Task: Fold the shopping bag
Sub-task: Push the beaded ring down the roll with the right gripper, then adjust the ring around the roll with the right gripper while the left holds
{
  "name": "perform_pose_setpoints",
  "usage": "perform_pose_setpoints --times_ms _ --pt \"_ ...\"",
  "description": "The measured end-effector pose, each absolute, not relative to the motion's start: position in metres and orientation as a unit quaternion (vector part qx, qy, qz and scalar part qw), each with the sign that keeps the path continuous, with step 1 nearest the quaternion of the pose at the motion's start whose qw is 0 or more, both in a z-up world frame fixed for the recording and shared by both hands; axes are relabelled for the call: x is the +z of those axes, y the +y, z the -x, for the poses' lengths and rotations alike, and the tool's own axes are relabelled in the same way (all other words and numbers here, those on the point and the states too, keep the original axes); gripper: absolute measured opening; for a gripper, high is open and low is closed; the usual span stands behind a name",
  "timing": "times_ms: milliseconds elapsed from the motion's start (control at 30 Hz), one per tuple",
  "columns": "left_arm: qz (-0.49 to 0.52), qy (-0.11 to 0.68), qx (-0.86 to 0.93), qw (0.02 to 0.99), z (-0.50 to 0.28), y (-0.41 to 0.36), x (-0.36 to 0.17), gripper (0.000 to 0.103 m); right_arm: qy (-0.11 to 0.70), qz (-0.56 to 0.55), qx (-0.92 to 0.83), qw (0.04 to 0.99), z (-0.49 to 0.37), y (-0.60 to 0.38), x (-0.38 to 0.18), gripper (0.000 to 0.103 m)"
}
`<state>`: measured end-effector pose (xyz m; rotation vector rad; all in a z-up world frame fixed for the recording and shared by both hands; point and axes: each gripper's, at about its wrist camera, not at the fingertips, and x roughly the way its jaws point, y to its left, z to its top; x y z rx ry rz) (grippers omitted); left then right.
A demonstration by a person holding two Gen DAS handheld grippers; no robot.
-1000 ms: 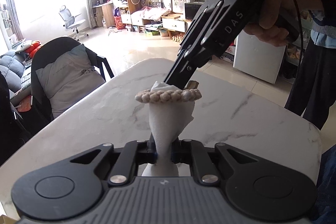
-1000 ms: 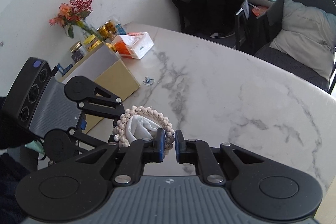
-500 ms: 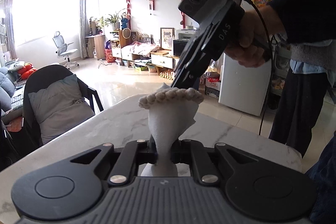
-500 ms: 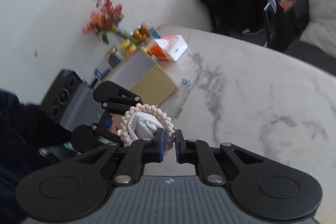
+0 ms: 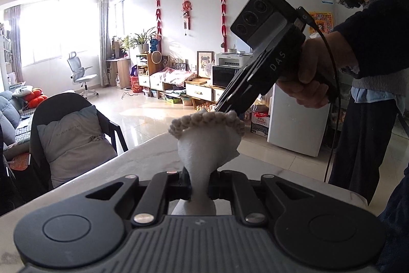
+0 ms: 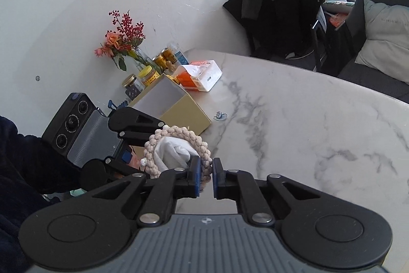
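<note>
A bunched white shopping bag [image 5: 207, 147] is held up above the marble table [image 5: 143, 160]. A beige braided loop [image 5: 204, 119] rings its top. My left gripper [image 5: 200, 186] is shut on the bag's narrow neck below the loop. My right gripper [image 5: 226, 108] comes in from the upper right, a hand on its grip, and its tips meet the loop's far side. In the right wrist view the right gripper [image 6: 205, 175] is shut on the braided loop [image 6: 179, 132], with the white bag [image 6: 173, 150] inside the ring and the left gripper [image 6: 127, 147] behind it.
An open cardboard box [image 6: 176, 104], a tissue pack [image 6: 202, 73], jars and a vase of flowers [image 6: 122, 42] stand at the table's wall end. A small metal piece [image 6: 219, 115] lies on the marble table [image 6: 306, 119]. Chairs [image 5: 71, 140] line the edge. A person [image 5: 363, 119] stands by the fridge.
Both grippers have risen a little with the bag and loop still held. The left view has tilted upward, so the table sits lower and more of the room shows.
</note>
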<state>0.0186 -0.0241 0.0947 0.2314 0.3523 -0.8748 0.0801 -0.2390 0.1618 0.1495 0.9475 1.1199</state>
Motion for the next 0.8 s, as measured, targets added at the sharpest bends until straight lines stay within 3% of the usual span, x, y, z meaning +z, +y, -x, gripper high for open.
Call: perform_pose_setpoints --times_ms 67,167,333,433,667,800 --pt "-0.106 0.169 -0.42 0.886 -0.018 -0.023 0.096 0.009 0.436 -0.082 0.507 0.739 -0.081 -0.241 0.162 0.011" --pt "-0.077 0.173 -0.417 0.889 -0.02 -0.017 0.096 0.009 0.444 -0.125 0.494 0.737 -0.085 -0.247 0.158 0.021" --pt "-0.053 0.187 -0.413 0.89 -0.022 -0.014 0.094 0.009 0.435 -0.123 0.446 0.773 -0.076 -0.252 0.149 0.058" --pt "-0.05 0.202 -0.405 0.89 -0.023 -0.012 0.092 0.009 0.413 -0.12 0.429 0.794 -0.071 -0.256 0.156 0.069" --pt "-0.053 0.208 -0.406 0.888 -0.022 -0.012 0.093 0.009 0.354 -0.058 0.439 0.824 -0.053 -0.248 0.179 0.072" --pt "-0.049 0.203 -0.411 0.888 -0.021 -0.01 0.094 0.009 0.363 -0.062 0.476 0.799 -0.056 -0.241 0.181 0.071"
